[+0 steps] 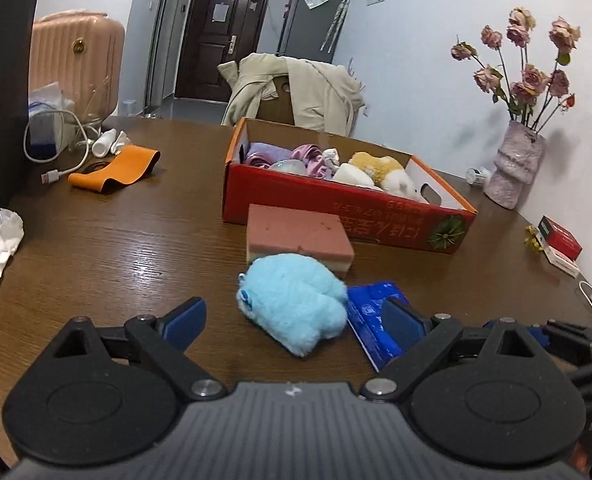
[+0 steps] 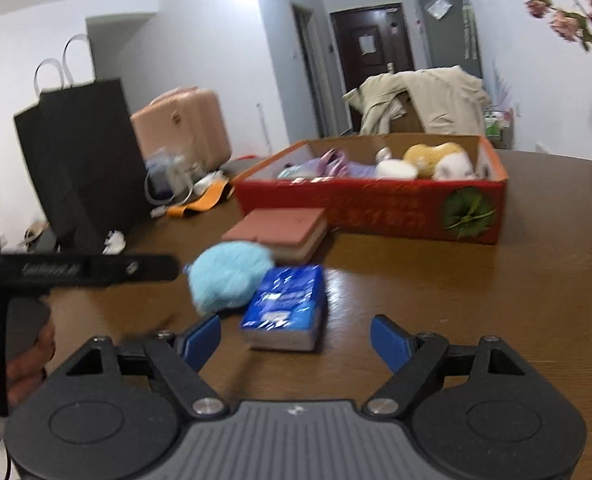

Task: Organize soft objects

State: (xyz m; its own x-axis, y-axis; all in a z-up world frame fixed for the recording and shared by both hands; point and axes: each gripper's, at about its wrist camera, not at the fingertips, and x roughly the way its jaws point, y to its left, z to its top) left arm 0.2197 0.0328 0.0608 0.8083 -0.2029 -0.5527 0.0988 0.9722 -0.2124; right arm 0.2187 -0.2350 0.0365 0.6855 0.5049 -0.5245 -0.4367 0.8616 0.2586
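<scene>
Fluffy blue plush [image 1: 294,300] lay on the desk [image 1: 116,248] right ahead of my left hand-held gripper [image 1: 296,326], sitting in the gap between its spread fingers but not gripped. Its far side touched the pink-and-cream sponge block [image 1: 298,238], and its right side pressed against the blue tissue pack [image 1: 376,320]. Beyond those three stood the red cardboard box [image 1: 336,204], which already held a yellow-and-white plush [image 1: 380,172] and some lilac cloth [image 1: 280,156]. I judged the sorting partly done, with three soft things left outside the box.

The step in hand looked like the pick of the blue plush. To take it I would have needed to ease the left hand-held gripper forward and lower, so the pads bracketed the toy's body, and close gently, since fluff squashes and slips. My right blue pad lay over the tissue pack's corner, so I risked pinching or nudging the pack along with the toy.

My right hand-held gripper [image 2: 296,340] was released too, jaws wide and empty, low over the desk and aimed at the tissue pack [image 2: 286,306] just ahead of it. Both tools were held near level, pointing toward the box [image 2: 376,208], the left one visible at the edge of the right view.
</scene>
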